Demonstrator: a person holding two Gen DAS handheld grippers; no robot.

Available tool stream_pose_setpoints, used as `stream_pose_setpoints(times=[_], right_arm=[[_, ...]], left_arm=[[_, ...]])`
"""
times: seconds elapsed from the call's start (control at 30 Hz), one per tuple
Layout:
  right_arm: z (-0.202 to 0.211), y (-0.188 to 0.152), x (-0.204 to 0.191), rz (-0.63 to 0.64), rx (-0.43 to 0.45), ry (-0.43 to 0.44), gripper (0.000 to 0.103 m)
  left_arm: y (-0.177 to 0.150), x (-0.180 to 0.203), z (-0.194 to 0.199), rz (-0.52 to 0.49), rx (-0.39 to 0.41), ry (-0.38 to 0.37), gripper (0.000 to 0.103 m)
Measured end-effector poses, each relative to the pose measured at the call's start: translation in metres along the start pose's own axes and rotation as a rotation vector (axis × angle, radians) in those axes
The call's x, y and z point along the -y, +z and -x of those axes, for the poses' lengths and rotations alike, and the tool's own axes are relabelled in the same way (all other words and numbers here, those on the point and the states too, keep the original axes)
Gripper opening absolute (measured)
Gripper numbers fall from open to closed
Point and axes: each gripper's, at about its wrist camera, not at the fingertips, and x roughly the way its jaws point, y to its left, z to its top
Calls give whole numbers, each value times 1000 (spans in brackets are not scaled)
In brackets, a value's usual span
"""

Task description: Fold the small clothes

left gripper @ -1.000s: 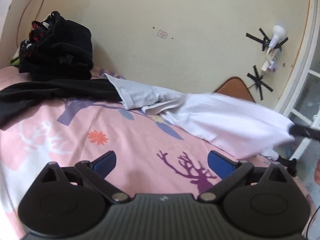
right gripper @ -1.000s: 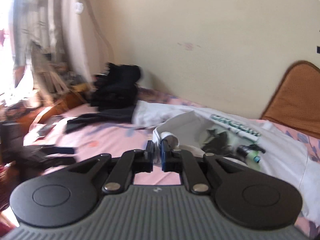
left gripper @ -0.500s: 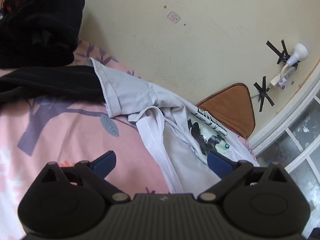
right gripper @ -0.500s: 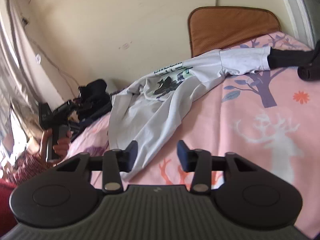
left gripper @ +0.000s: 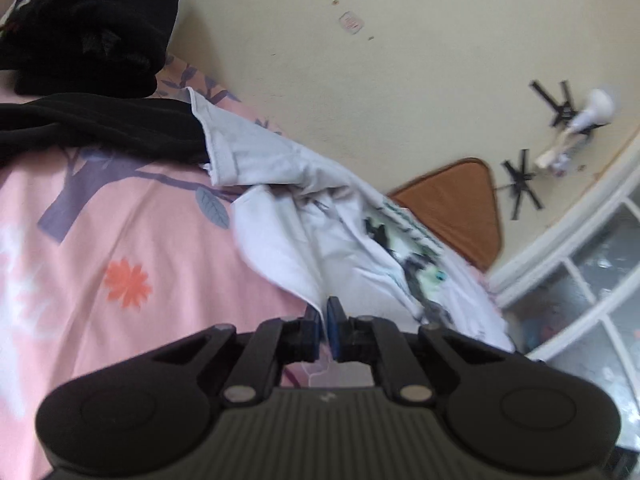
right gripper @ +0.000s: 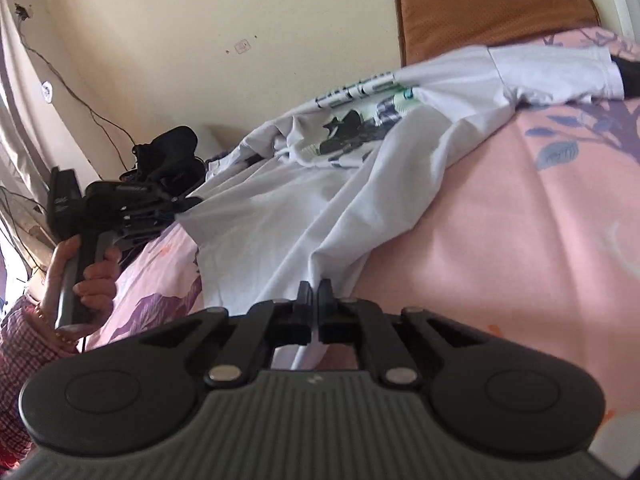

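A white T-shirt [left gripper: 280, 248] with a dark printed graphic lies crumpled on the pink patterned bedsheet [left gripper: 120, 240]. In the left wrist view my left gripper [left gripper: 324, 318] has its jaws closing onto the shirt's near edge, and the pads pinch the cloth. In the right wrist view the same T-shirt [right gripper: 288, 216] stretches away, and my right gripper [right gripper: 316, 294] has its jaws closing on the hem, with white cloth trapped between the pads. That view also shows the left gripper [right gripper: 188, 202] at the shirt's far corner, held by a hand [right gripper: 92, 276].
A pile of black clothes [left gripper: 92, 28] sits against the wall, with a black garment [left gripper: 100, 128] spread below it, touching the shirt's sleeve. A brown cushion [left gripper: 460, 200] leans at the bed's head. A window frame [left gripper: 580, 280] borders the right side.
Both grippers stood open half a second ago and are now shut on the shirt's edges. The right gripper rolled and dropped low over the bed; the left moved in to the shirt.
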Motion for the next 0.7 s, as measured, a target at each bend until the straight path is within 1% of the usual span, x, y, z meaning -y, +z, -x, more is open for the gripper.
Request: stream_pose_setpoints(times=[0.07,0.1,0.13,0.2,0.23,0.27,0.3,0.33,0.37,0.4,0.43,0.5,0.57,0.6,0.67,0.7], right_arm=[[38,9,7,-3,50,-4,5],[54,13,12,-9,63,-4,5],[71,14,15,-17,69,3,5],[96,13,21,-10,47,49,5],[102,11,22,12,28,53,6],[105,8,22,42,12,27,7],[104,7,22,66,4,-26,10],[103,7,24,72,9,-83,11],[99,8,26,56,17,-132,18],[97,11,35,25,29,-162,21],[96,14,43,-4,47,-176,21],[96,17,50,-40,87,-182,21],[92,17,54,-47,103,-152,22],[88,16,51,-40,99,-137,23],[77,13,43,-14,80,-125,27],[71,10,39,-3,70,-122,28]], left_arm=[[-33,10,55,-45,22,-46,4],[-52,15,80,-58,17,-60,5],[-71,19,97,-56,-7,-80,5],[-105,22,116,-27,-78,-104,7],[-119,22,119,-20,-116,-98,10],[-128,21,122,-15,-146,-88,12],[-133,16,124,-9,-157,-70,21],[-131,7,127,2,-146,-42,31],[-124,0,131,22,-121,-6,35],[-116,-8,135,42,-92,22,40],[-105,-15,138,59,-58,43,41],[-84,-25,140,72,6,112,42],[-70,-32,131,63,34,183,47],[-66,-35,124,60,32,196,49],[-61,-36,106,47,5,182,53],[-60,-35,96,33,-13,175,58]])
